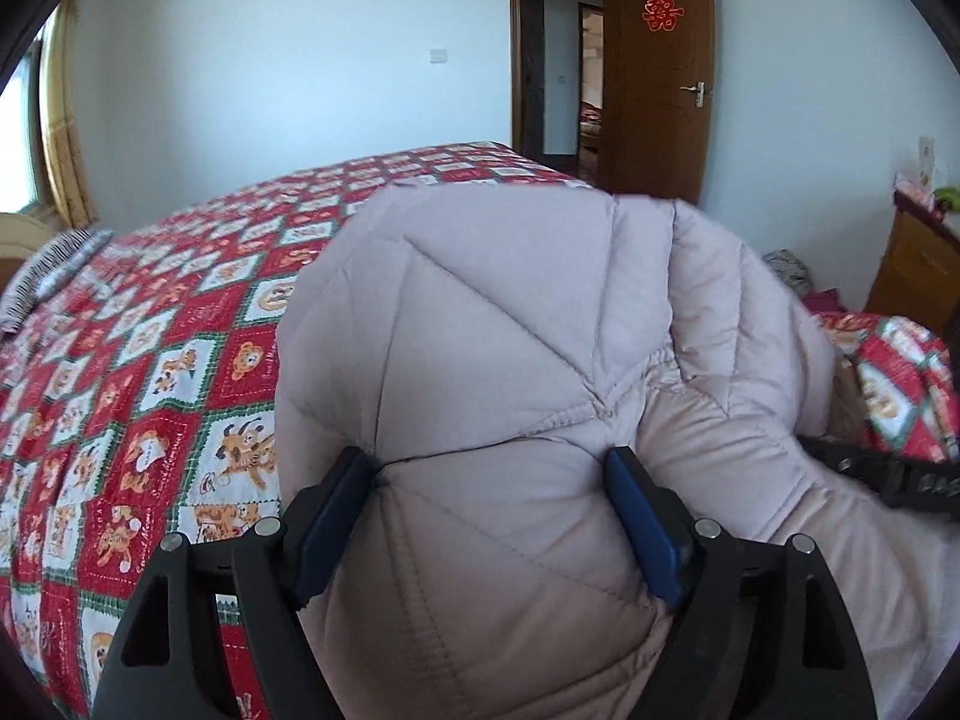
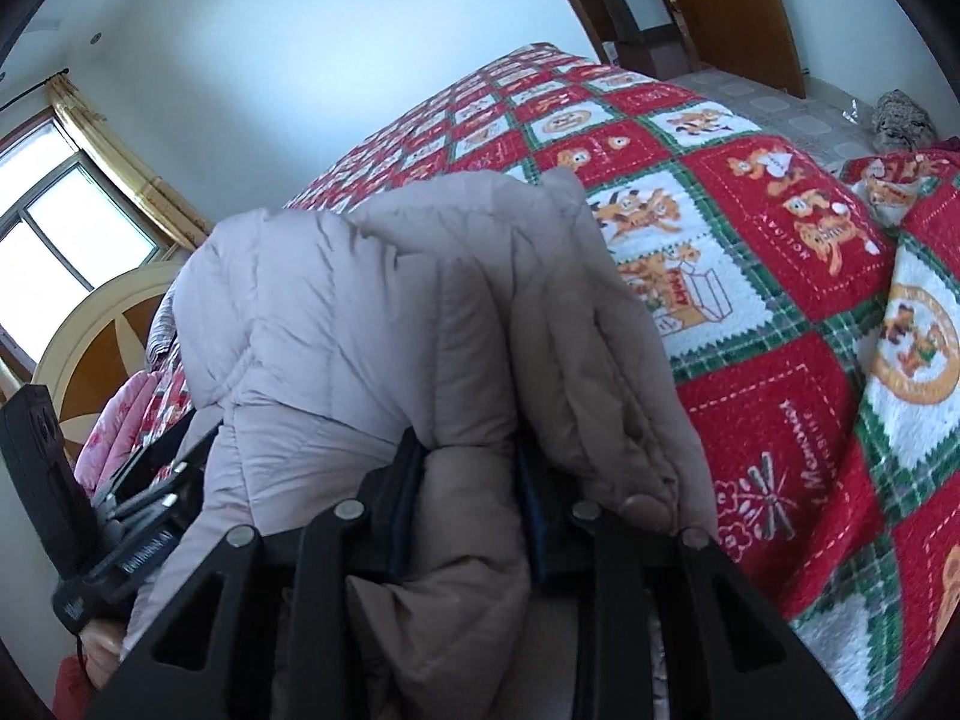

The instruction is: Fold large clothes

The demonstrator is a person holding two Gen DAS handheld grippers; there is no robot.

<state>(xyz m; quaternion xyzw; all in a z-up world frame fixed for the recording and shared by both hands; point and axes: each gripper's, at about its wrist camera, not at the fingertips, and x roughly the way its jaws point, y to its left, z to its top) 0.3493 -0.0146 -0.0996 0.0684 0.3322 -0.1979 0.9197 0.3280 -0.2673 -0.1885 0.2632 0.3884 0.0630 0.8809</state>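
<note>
Left wrist view first: the left tool (image 1: 489,483) straddles a thick bulge of the quilted coat (image 1: 480,324), its blue pads (image 1: 645,531) wide apart with the puffy fabric swelling between them and touching both. Whether they actually squeeze it, I cannot tell. The coat is pale mauve-grey, matte and padded, stitched in diagonal lines that form diamond panels, and it mounds up over the bed's plush blanket (image 1: 150,372) of red and white squares with cartoon animals. A brown wooden door (image 1: 660,90) stands open behind.

Right wrist view: the right tool (image 2: 465,480) is clamped on a narrow roll of the same coat (image 2: 360,300), jaws drawn in close, fabric bunching and creasing above them. The coat lies heaped on the blanket (image 2: 780,276), near the bed's edge. The left tool's black body (image 2: 138,510) shows at the coat's far side.
</note>
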